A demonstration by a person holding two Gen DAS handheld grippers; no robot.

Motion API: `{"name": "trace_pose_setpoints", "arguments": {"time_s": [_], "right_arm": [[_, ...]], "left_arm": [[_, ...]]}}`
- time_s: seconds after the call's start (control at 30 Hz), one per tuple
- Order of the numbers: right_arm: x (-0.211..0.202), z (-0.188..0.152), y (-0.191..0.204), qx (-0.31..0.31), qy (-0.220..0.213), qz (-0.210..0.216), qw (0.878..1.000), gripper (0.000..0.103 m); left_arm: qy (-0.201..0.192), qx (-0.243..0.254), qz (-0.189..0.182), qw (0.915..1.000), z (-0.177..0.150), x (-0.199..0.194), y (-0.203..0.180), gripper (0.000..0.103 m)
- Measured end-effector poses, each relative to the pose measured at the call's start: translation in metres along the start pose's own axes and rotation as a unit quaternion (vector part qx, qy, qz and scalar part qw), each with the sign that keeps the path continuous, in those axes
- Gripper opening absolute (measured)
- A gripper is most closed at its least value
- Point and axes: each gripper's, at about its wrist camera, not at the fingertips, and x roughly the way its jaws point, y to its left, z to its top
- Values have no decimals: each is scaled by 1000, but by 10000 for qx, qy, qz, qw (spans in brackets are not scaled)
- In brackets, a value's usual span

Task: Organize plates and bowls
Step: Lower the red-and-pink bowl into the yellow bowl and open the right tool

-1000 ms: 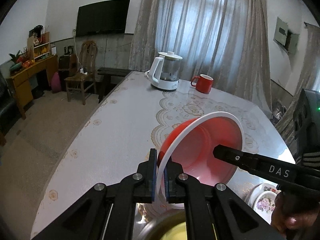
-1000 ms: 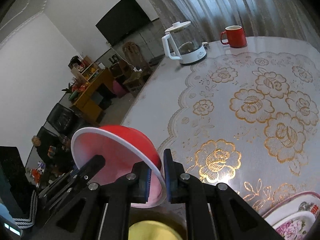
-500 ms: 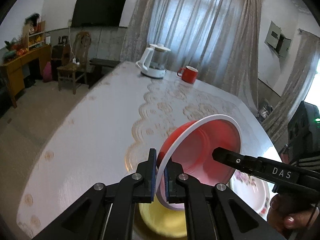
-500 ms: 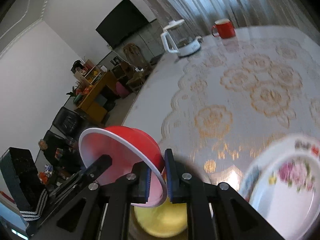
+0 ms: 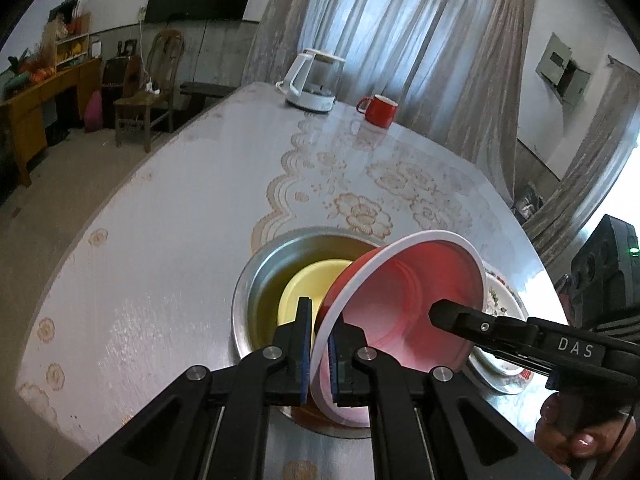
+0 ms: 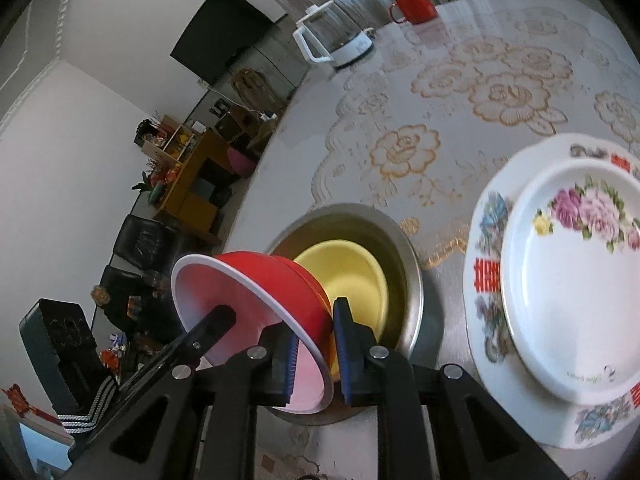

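My left gripper (image 5: 319,344) is clamped on the white rim of the red bowl (image 5: 404,304), the blue pads pinching it from both sides low in the middle of the left wrist frame. The bowl hangs tilted on its side, its pale pink inside facing the right of that frame. My right gripper (image 6: 313,354) straddles the opposite part of the same rim, low and left of centre in the right wrist frame; its jaws have just been opening, and there a gap shows between the right-hand pad and the bowl's red wall, so the rim sits between the pads without being pressed. Just behind and under the red bowl, at the centre of both frames, a yellow bowl (image 6: 348,276) lies nested inside a steel bowl (image 6: 412,276) that stands on the table (image 5: 168,240). Filling the right side of the right wrist frame, a small flowered plate (image 6: 576,304) rests on a larger patterned plate (image 6: 486,280), just beside the steel bowl. At the far end of the table, near the top of both frames, stand a white kettle (image 5: 314,80) and a red mug (image 5: 380,110), well apart from the bowls.
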Motion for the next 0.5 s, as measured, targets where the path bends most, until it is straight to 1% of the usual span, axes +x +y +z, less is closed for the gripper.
{"name": "trace_pose_setpoints", "arguments": {"time_s": [0.13,0.3,0.37,0.5], "right_arm": [[5,0,-6,102,57,-5,9999,19],[10,2,-14,293,129,107,9994,20],[11,1,-13,251,140,85,9996,25],[8,1,-6,1,23,-34,10000,26]], "left_arm": [[133,-30,15,9999,-4,7,1,6],[289,-74,30,9996,-7,17,3,6],[341,-101,41,9994,-7,20,4,6],[372,-110,63,9992,-5,22,4,6]]}}
